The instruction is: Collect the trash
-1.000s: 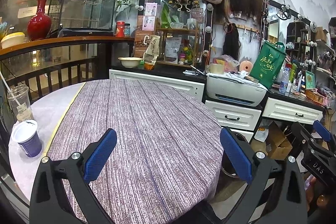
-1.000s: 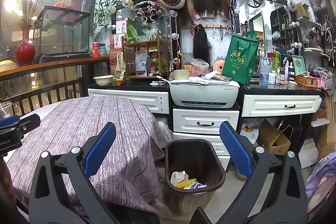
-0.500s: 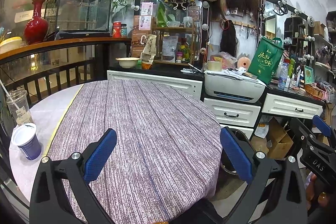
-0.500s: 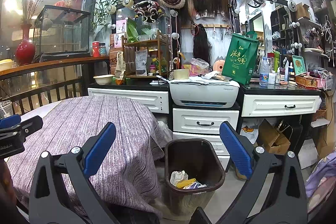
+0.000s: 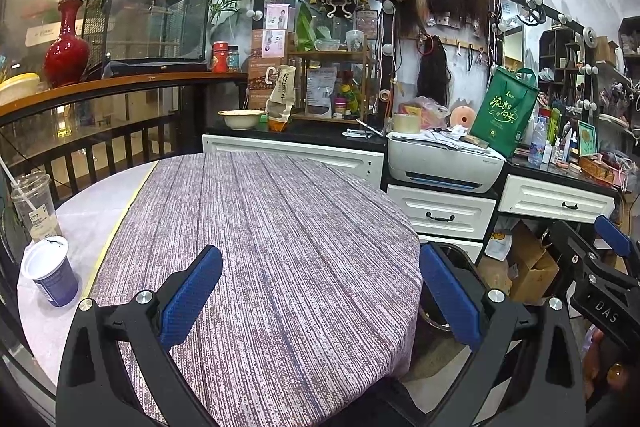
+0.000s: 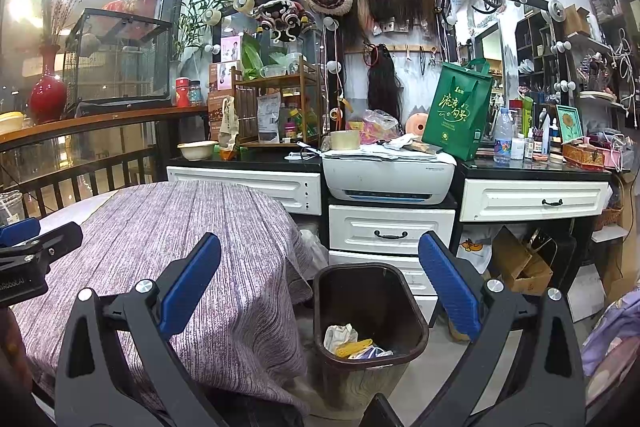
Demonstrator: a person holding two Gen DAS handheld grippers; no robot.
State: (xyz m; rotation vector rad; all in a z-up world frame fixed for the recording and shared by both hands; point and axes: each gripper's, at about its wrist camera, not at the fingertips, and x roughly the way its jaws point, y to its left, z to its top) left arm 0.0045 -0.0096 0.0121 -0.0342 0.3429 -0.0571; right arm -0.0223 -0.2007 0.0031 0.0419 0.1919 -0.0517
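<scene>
Little had shifted; both the left gripper (image 5: 320, 301) and the right gripper (image 6: 319, 291) gaped empty. Left of the former, the paper cup (image 5: 51, 271) looked light and crushable, best pinched near its rim.

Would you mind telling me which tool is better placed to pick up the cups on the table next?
Left. The left tool is open above the table, with the blue cup and clear cup on its left; the right tool faces the bin.
</scene>
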